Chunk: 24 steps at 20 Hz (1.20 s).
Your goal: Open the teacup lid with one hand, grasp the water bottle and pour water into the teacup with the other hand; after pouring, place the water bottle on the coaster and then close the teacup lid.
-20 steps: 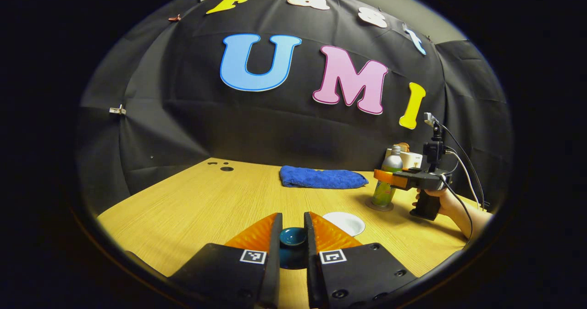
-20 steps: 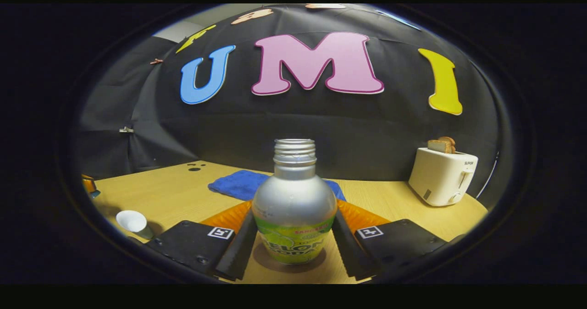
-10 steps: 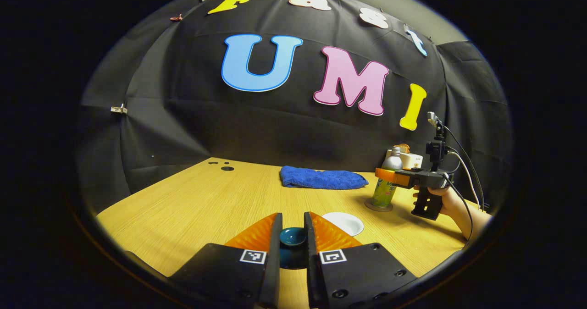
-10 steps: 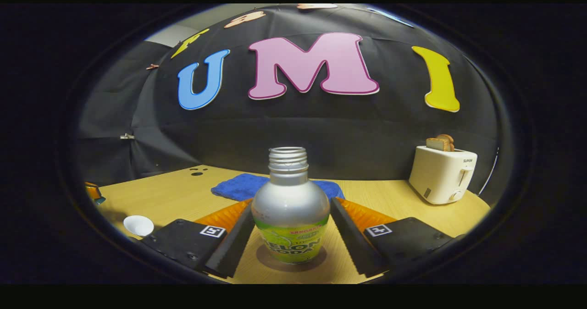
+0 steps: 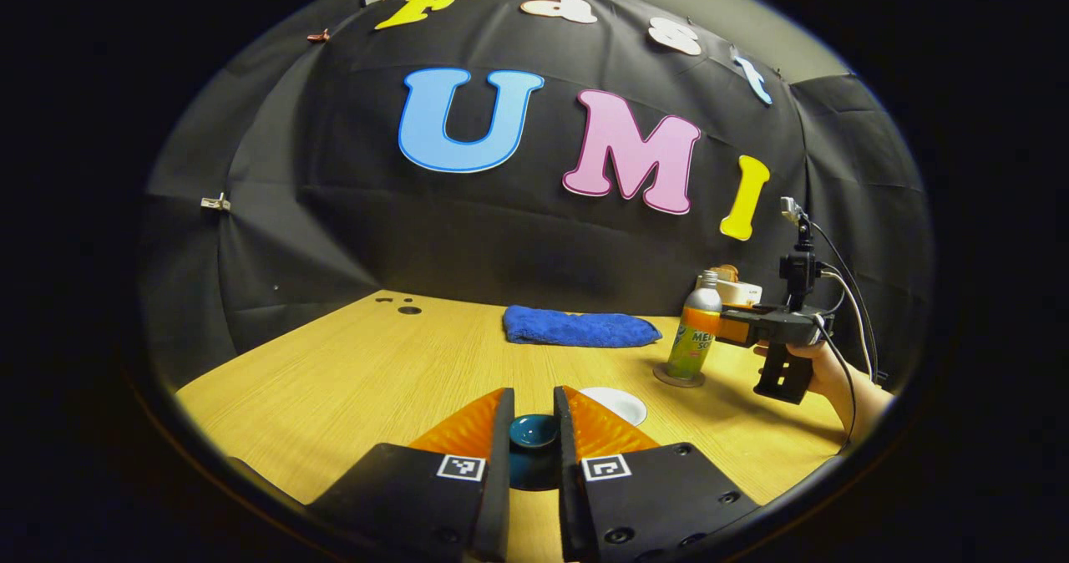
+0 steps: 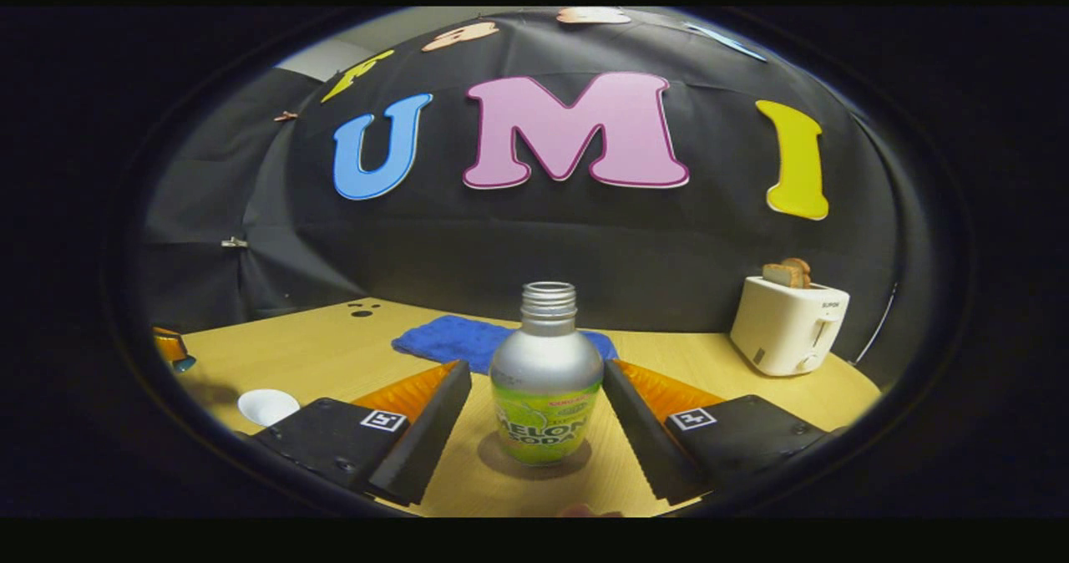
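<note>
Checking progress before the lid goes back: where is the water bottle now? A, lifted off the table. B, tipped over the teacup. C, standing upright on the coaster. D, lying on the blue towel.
C: the water bottle stands upright on the coaster, with the right tool open around it.

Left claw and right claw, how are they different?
The left claw is shut on the lid; the right claw is open, with gaps beside the bottle. The left claw carries the lid; the right claw's bottle stands by itself on the coaster. Both have something between their fingers.
</note>
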Available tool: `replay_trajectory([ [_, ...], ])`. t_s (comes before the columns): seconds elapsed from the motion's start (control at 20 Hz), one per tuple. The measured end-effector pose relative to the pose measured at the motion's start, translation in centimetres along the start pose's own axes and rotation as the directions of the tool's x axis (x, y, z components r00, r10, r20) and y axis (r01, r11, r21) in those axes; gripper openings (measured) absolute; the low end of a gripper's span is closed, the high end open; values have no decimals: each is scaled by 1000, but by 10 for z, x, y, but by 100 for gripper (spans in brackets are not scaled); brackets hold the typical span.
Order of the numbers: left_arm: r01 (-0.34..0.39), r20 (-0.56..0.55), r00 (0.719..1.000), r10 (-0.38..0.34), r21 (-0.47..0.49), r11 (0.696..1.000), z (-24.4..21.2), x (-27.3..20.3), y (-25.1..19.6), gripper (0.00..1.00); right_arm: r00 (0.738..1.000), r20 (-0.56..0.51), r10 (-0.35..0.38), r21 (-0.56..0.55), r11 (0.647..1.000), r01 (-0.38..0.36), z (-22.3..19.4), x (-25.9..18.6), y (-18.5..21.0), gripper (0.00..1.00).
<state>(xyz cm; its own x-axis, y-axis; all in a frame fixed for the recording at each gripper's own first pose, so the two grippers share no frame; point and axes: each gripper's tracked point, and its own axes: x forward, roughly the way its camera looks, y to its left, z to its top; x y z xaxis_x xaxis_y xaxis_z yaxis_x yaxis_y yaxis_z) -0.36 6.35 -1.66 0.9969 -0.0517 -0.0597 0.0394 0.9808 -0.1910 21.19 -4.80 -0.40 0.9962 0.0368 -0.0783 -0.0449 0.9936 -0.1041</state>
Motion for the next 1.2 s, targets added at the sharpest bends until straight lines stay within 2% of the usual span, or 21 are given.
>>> replay_trajectory([
  [0.5,19,25,999,-19,12,1000,9,-5,-18,28,999,34,4,-69,998,-2,12,-90,10,97],
  [0.8,42,19,999,-43,23,999,11,11,-37,28,1000,16,13,0,1000,-13,4,-139,14,97],
  [1.1,63,16,998,-64,55,997,13,39,-55,28,999,18,-51,-1,999,51,-7,-168,-7,97],
  [1.2,62,2,998,-63,67,996,8,50,-60,28,999,6,-45,6,999,45,-15,-173,-7,98],
])
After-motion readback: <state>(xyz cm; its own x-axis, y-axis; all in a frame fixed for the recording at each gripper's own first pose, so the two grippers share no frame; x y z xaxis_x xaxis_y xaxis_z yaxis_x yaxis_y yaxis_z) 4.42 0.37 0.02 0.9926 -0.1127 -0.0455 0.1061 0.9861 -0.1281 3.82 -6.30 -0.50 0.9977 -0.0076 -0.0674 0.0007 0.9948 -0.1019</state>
